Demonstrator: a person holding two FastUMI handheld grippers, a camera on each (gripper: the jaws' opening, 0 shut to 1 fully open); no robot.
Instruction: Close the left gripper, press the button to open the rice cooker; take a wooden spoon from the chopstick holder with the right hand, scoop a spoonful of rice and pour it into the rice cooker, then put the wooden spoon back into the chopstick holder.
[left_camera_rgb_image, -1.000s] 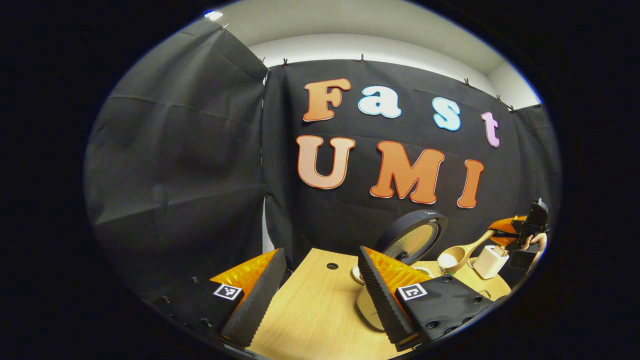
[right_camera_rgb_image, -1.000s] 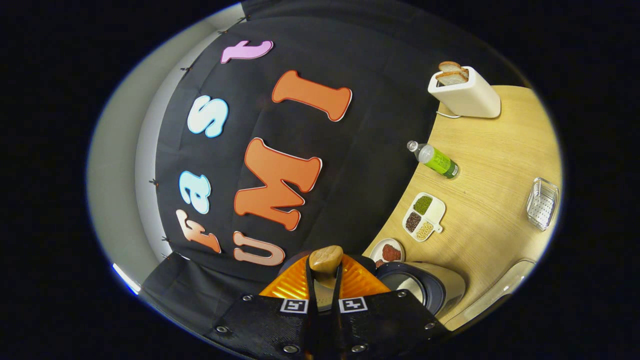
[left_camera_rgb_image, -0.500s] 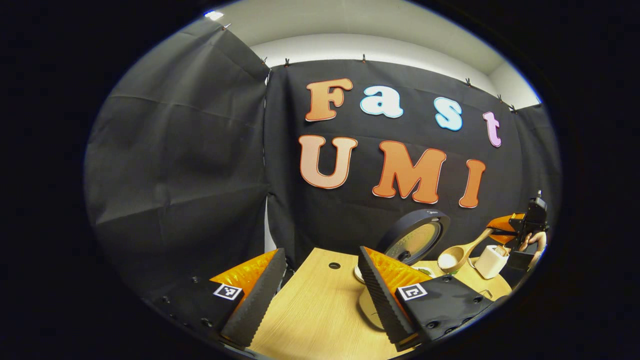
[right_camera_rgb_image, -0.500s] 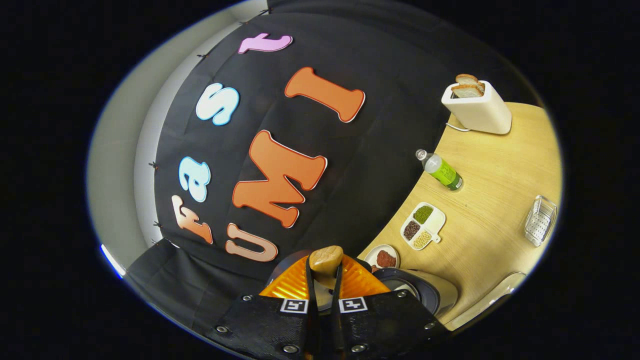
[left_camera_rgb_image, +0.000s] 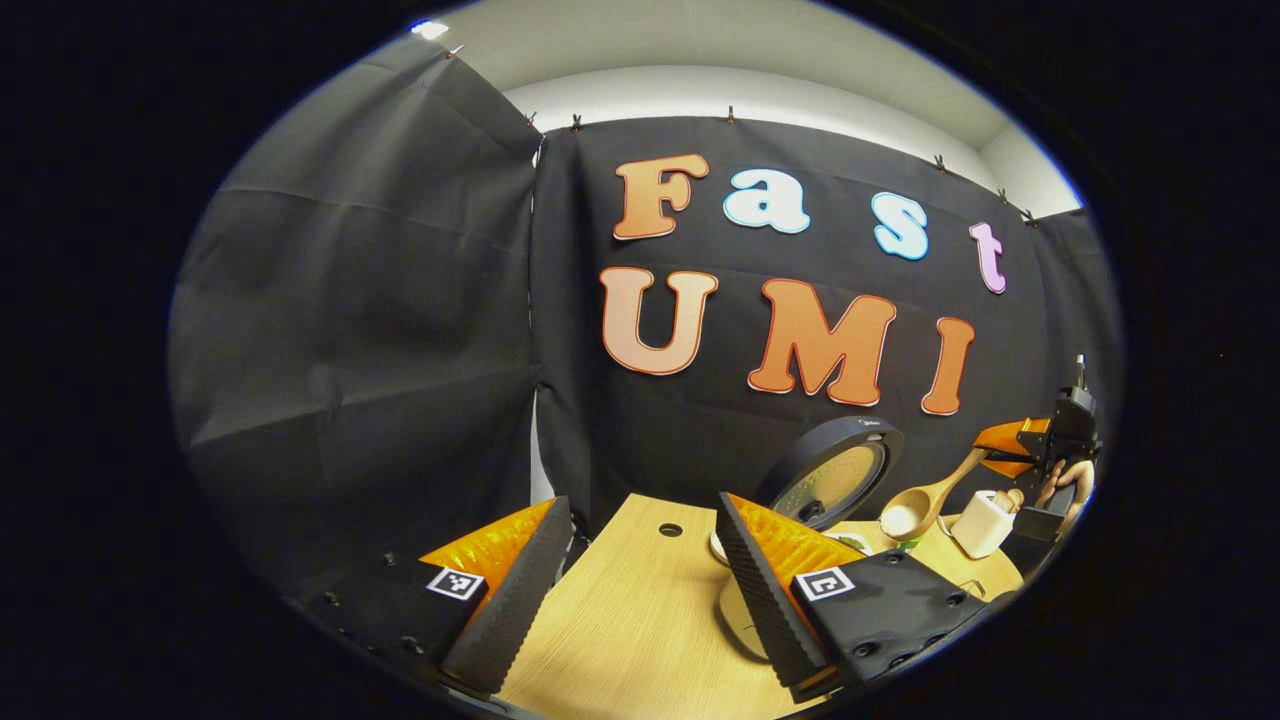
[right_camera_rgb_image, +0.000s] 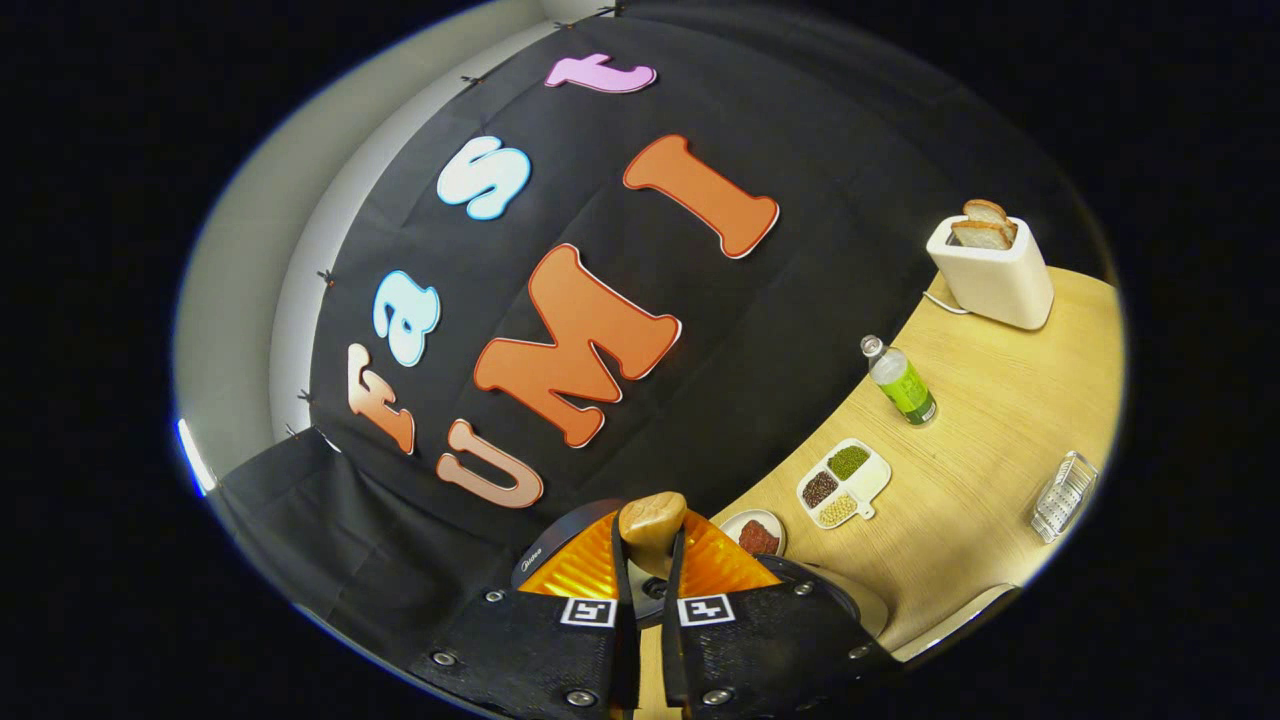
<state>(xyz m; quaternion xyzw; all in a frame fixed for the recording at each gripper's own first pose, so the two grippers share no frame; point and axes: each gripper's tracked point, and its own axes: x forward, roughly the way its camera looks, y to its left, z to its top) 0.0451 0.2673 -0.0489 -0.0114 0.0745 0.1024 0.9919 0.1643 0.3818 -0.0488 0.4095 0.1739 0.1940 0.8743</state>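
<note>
In the left gripper view, the left gripper (left_camera_rgb_image: 630, 580) hangs low over the wooden table (left_camera_rgb_image: 640, 620) with its two fingers spread wide apart and nothing between them. Past its right finger stands the rice cooker (left_camera_rgb_image: 835, 475), lid raised upright. Further right, the right gripper (left_camera_rgb_image: 1010, 450), held in a hand (left_camera_rgb_image: 1065, 485), carries the wooden spoon (left_camera_rgb_image: 925, 505) with white rice in its bowl, near the cooker's lid.

In the right gripper view, the right gripper (right_camera_rgb_image: 648, 560) is clamped on the spoon's handle (right_camera_rgb_image: 652, 525), the cooker (right_camera_rgb_image: 830, 600) just below. On the table (right_camera_rgb_image: 980, 480) sit a toaster (right_camera_rgb_image: 995, 270) with bread, a bottle (right_camera_rgb_image: 900, 382), a divided dish (right_camera_rgb_image: 843, 483), a small plate (right_camera_rgb_image: 755, 532) and a clear basket (right_camera_rgb_image: 1062, 496).
</note>
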